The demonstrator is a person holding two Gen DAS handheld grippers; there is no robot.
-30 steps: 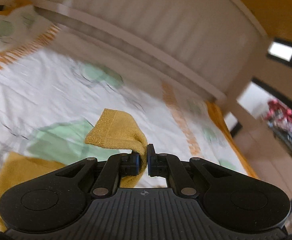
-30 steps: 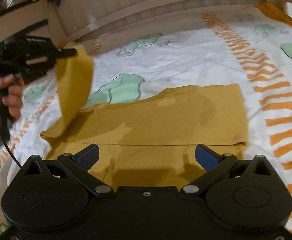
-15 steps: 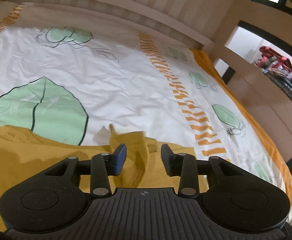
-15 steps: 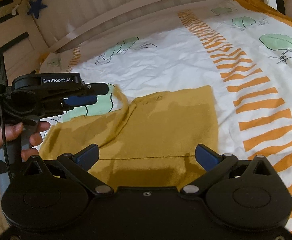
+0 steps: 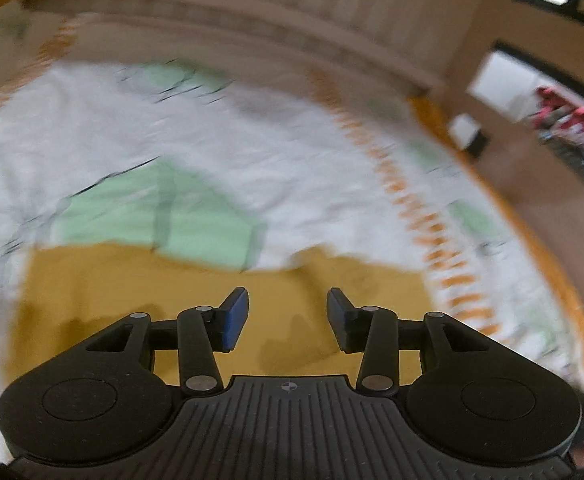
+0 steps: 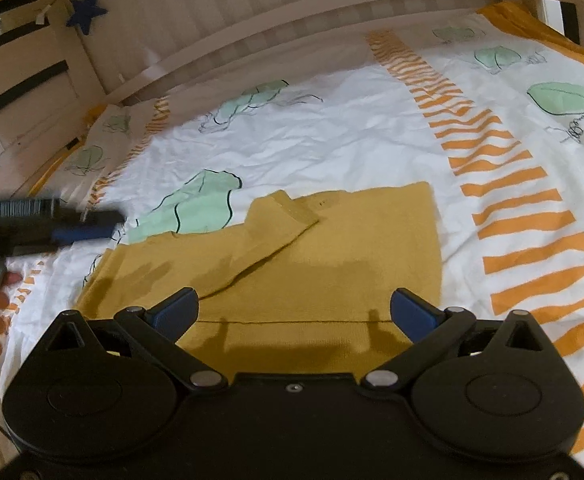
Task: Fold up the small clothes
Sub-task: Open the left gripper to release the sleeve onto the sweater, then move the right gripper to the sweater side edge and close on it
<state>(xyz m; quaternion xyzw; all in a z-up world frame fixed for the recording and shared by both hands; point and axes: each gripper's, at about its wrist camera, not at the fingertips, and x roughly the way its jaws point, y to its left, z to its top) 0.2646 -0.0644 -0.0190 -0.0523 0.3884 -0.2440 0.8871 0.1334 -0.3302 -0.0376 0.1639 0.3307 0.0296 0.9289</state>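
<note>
A small mustard-yellow knit top lies flat on the white bed sheet with green leaves and orange stripes, one sleeve folded across it. The left claw and right claw both gape wide, holding nothing.

slatted wooden bed rail | leaf-print sheet | blue star

Left wrist view motion-blurred: bed sheet print smeared. Mustard garment near edge hidden behind right claw body. Left claw blurred, partly cut by frame edge.
</note>
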